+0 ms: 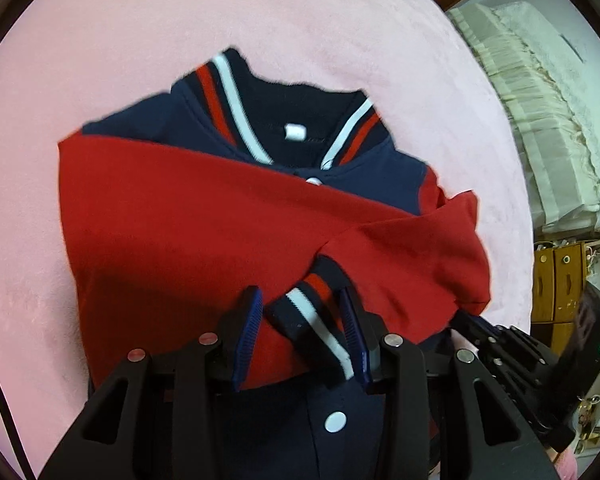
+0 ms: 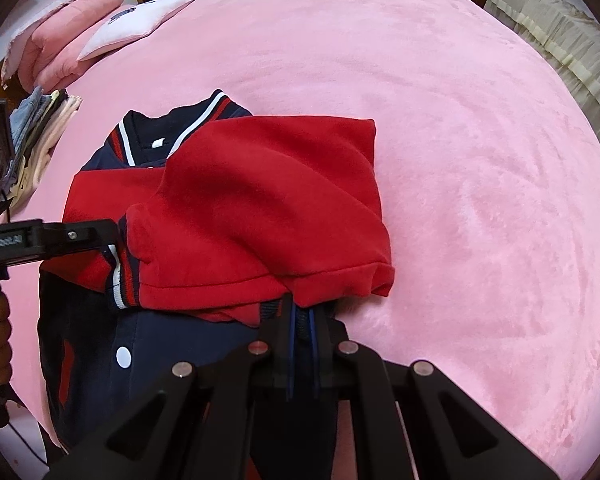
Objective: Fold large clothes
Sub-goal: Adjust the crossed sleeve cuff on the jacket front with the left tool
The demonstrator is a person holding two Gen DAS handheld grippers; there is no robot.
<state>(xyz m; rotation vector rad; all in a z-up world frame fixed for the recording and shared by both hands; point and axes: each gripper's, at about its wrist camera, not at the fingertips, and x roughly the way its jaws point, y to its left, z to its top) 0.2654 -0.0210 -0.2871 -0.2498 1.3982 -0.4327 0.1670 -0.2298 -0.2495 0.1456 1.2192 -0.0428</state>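
Item: varsity jacket (image 2: 220, 208), navy body with red sleeves, lying collar-far on the pink blanket (image 2: 460, 120); folded clothes stack (image 2: 40, 136) at far left. Left gripper (image 1: 300, 332), jaws partly open around the striped cuff (image 1: 312, 320); right gripper (image 2: 302, 320), jaws nearly closed pinching navy fabric under the right sleeve. Step judged: sleeves crossed over the chest; next, release the cuff and fold the hem toward the collar

We see a navy and red varsity jacket (image 2: 204, 216) lying on a pink bed (image 2: 460, 140), both red sleeves folded across its chest. Our right gripper (image 2: 302, 320) is clamped on dark fabric under the upper sleeve's edge. Our left gripper (image 2: 112, 236) reaches the striped cuff (image 2: 120, 276). Pillows (image 2: 80, 36) and stacked clothes (image 2: 40, 136) sit far left.
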